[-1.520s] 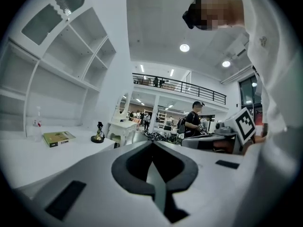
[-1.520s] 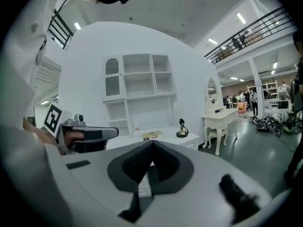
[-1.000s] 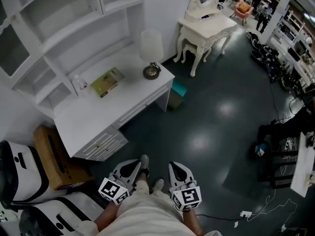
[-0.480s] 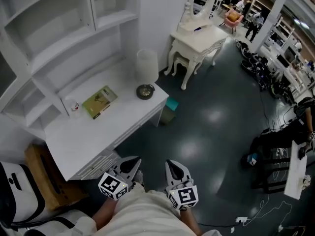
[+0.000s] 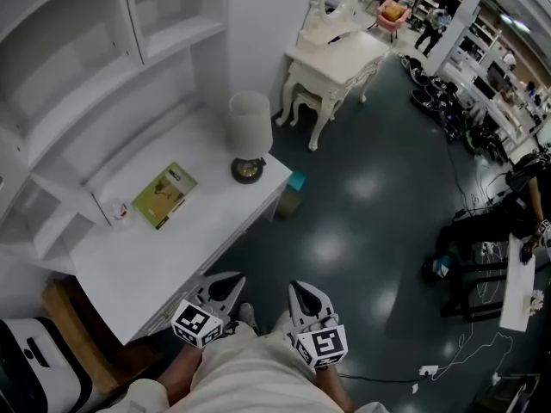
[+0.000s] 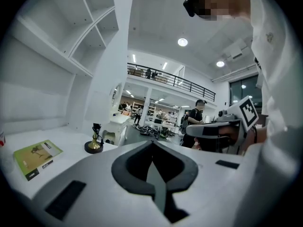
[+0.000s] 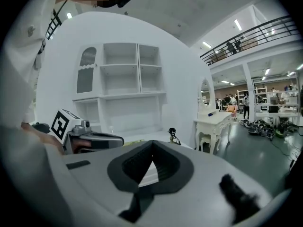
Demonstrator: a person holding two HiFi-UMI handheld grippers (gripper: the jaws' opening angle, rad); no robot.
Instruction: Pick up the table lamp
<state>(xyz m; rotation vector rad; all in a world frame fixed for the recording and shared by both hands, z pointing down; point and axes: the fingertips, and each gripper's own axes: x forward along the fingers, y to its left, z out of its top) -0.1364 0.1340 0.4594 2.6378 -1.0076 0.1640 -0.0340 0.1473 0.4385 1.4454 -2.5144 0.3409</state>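
Observation:
The table lamp (image 5: 249, 131), with a white shade and a dark round base, stands at the right end of the white desk (image 5: 146, 256) in the head view. Its base and stem also show in the left gripper view as the lamp (image 6: 94, 143) and in the right gripper view as the lamp (image 7: 174, 135). My left gripper (image 5: 225, 284) and right gripper (image 5: 303, 289) are held side by side near my body, over the floor and well short of the lamp. Both are shut and hold nothing. Their closed tips show as left gripper (image 6: 152, 142) and right gripper (image 7: 152, 142).
A green book (image 5: 164, 194) and a small bottle (image 5: 119, 209) lie on the desk left of the lamp. White shelves (image 5: 103, 41) rise behind it. A white dressing table (image 5: 331, 54) stands beyond, a teal bin (image 5: 293, 181) beside the desk, a cardboard box (image 5: 65, 308) at lower left.
The desk and lamp have slid left and lower in the head view as I came closer. Both grippers stay shut in front of my body.

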